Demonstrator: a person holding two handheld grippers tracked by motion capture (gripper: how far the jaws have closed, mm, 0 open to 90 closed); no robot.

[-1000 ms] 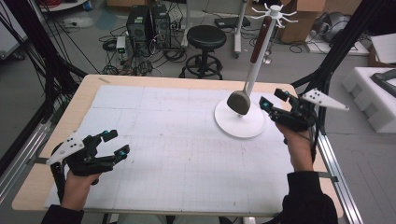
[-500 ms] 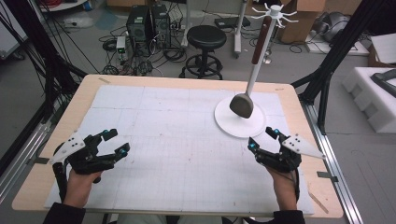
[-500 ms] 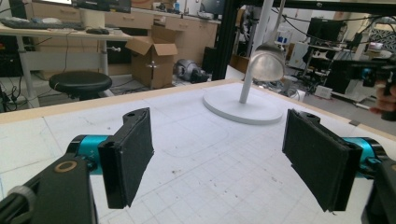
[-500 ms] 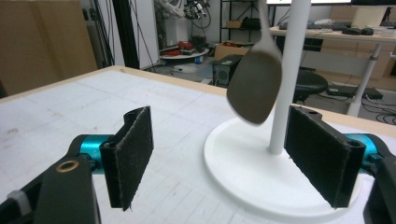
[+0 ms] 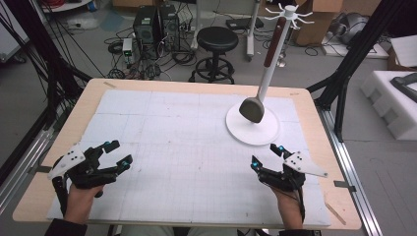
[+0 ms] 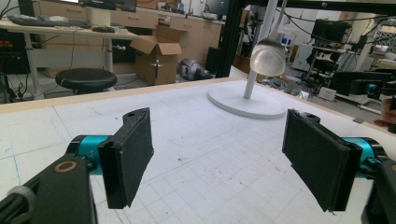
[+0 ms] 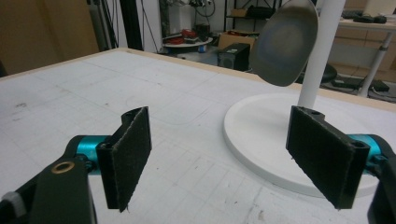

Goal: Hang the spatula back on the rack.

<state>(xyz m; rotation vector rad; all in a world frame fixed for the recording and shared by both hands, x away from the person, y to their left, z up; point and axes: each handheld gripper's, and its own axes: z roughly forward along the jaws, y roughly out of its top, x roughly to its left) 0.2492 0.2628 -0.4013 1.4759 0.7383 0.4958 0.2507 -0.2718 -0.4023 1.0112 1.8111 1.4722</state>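
Table (image 5: 196, 86): pale wood rim, topped with a white gridded mat (image 5: 182, 147) marked with small dark specks.

Utensil stand (image 5: 253, 130): round white base on the mat's far right part, white pole rising from it to a ring of hooks at the top. Pole top cut off in both gripper views.

Spatula (image 5: 252, 109): hung from the stand, dark red handle along the pole, grey head suspended just above the base, not touching it. Handle out of frame in the left gripper view (image 6: 267, 56) and the right gripper view (image 7: 285, 44) — head alone legible there, pale and somewhat blurred.

Left gripper (image 5: 117, 155): near left part of the mat, held in the left hand (image 5: 81, 196); jaws wide apart, nothing between them. Contact with the mat not discernible.

Right gripper (image 5: 265, 157): near right part of the mat, just short of the stand's base, held in the right hand (image 5: 287, 209); jaws spread, nothing between them.

Beyond the table: black round stool (image 5: 216, 39), computer tower (image 5: 152, 24), tangled floor cables, cardboard box (image 6: 156, 56) — details small and soft.
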